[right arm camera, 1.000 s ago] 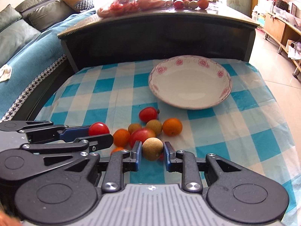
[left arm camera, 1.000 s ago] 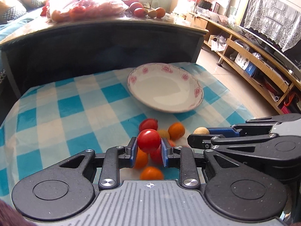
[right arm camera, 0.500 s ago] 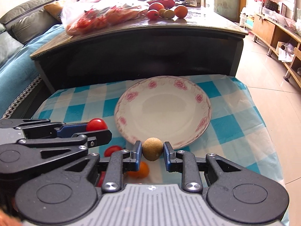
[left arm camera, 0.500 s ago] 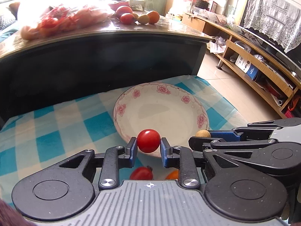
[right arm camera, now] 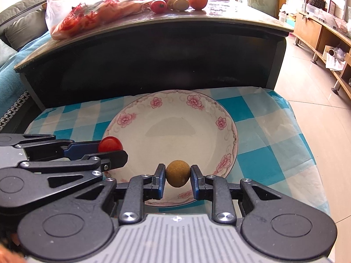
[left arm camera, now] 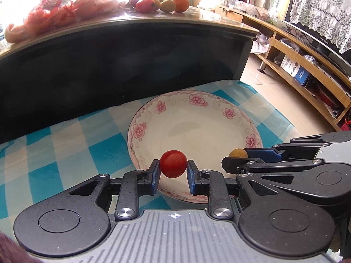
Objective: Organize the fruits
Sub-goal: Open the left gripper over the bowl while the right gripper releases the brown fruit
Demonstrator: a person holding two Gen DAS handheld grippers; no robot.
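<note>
My left gripper (left arm camera: 173,171) is shut on a red cherry tomato (left arm camera: 173,164) and holds it over the near rim of a white plate with pink flowers (left arm camera: 197,105). My right gripper (right arm camera: 177,176) is shut on a small brown round fruit (right arm camera: 177,173) and holds it over the near part of the same plate (right arm camera: 175,100). The two grippers are side by side: the right one with its fruit (left arm camera: 238,153) shows in the left wrist view, the left one with its tomato (right arm camera: 110,144) in the right wrist view. The plate has nothing on it.
The plate sits on a blue and white checked cloth (left arm camera: 65,140). Behind it rises a dark table (right arm camera: 153,54) carrying a bag of red produce (right arm camera: 98,13) and several loose fruits (right arm camera: 179,0). A wooden shelf unit (left arm camera: 307,65) stands at right.
Both grippers have moved forward from the fruit pile on the cloth to the plate, each still holding its fruit. The pile has dropped out of view below.
</note>
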